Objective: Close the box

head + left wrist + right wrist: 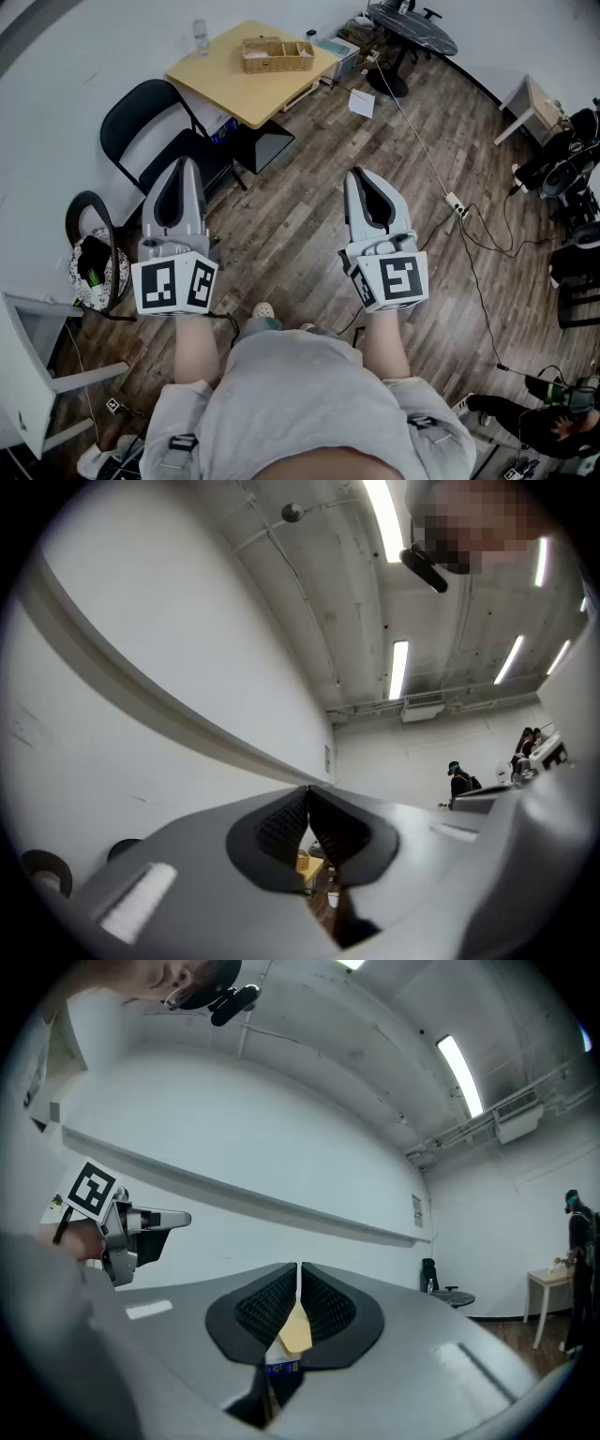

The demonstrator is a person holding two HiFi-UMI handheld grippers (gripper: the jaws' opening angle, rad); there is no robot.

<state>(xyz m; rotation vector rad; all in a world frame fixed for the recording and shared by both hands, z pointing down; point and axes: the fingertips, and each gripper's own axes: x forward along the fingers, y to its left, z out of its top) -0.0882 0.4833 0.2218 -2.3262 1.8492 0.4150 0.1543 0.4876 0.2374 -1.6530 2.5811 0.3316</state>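
Grey left gripper [185, 163] and right gripper [355, 174], both fully closed and empty, above wooden floor [291, 220].

The head view looks steeply down from behind the left gripper [185, 164] and the right gripper [356, 175]. Both gripper views face forward, slightly upward. All three share the yellow table [217, 73] ahead.

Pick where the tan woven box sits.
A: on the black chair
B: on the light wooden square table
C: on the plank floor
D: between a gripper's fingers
B: the tan woven box rests on the light wooden square table.
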